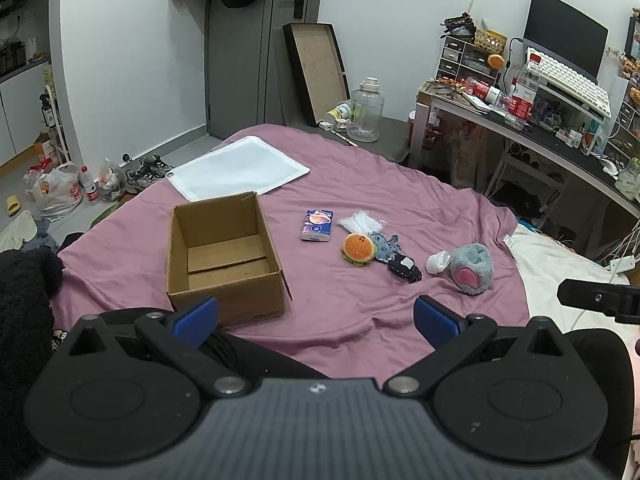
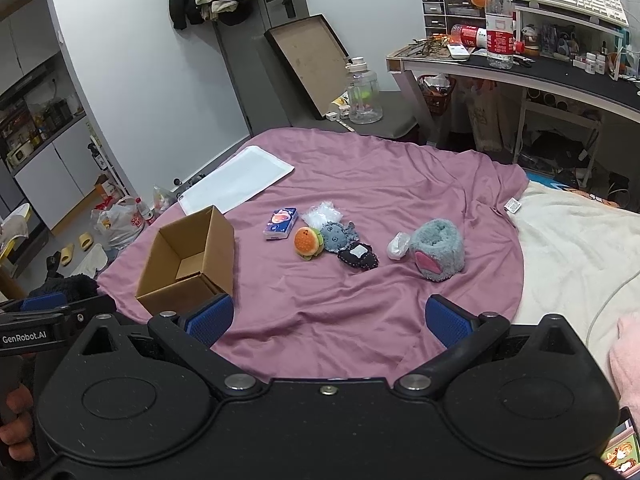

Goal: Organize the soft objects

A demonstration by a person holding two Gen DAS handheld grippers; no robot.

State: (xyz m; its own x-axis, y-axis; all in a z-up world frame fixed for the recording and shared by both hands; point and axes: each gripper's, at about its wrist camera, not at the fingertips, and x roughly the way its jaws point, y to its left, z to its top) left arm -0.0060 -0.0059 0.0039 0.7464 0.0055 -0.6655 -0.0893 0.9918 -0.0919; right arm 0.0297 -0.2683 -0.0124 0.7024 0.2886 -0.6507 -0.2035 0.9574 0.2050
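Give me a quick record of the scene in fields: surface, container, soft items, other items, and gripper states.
surface: purple sheet
container: cardboard box, open, empty
soft items: burger plush, grey plush, black plush, fuzzy grey slipper, all right of the box
other items: tissue pack, white pad
left hand-held gripper: open, empty
right hand-held gripper: open, empty
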